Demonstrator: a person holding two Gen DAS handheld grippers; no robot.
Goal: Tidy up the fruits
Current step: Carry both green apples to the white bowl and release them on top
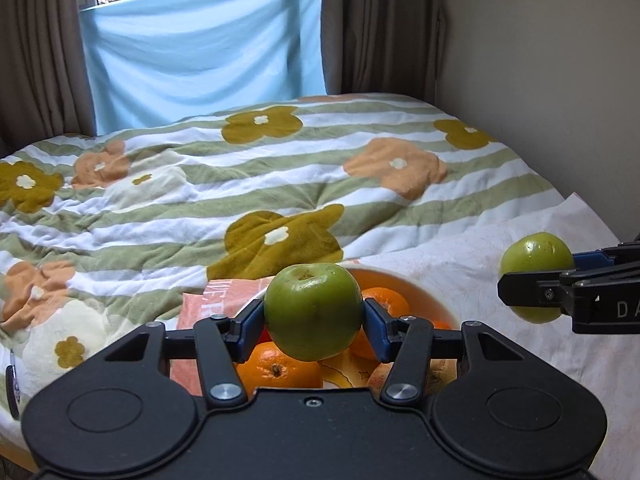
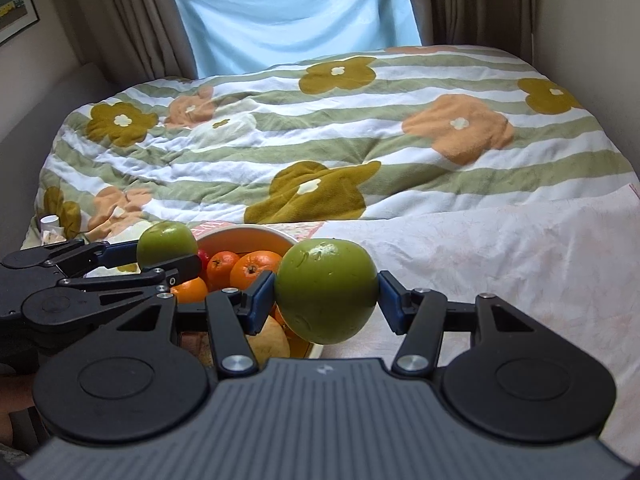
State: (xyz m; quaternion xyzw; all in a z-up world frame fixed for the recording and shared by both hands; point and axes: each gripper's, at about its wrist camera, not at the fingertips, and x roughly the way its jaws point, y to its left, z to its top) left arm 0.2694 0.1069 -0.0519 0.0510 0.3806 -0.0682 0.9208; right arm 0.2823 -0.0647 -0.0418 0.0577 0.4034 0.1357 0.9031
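Observation:
My left gripper [image 1: 314,322] is shut on a green apple [image 1: 313,311] and holds it above a white bowl [image 1: 416,286] with an orange inside. The bowl holds several oranges [image 1: 279,369] and other fruit partly hidden by the gripper. My right gripper [image 2: 326,296] is shut on a second green apple [image 2: 326,290], held to the right of the bowl [image 2: 248,234]. In the left wrist view the right gripper [image 1: 532,280] and its apple [image 1: 536,258] show at the right edge. In the right wrist view the left gripper [image 2: 168,258] and its apple [image 2: 166,242] hover over the bowl's left side.
The bowl sits on a pinkish-white cloth [image 2: 500,264] laid over a flowered, striped quilt [image 1: 240,184] on a bed. A pink printed cloth [image 1: 204,308] lies under the bowl's left side. Curtains [image 1: 40,60] and a blue sheet [image 1: 204,52] hang behind; a wall [image 1: 560,80] runs along the right.

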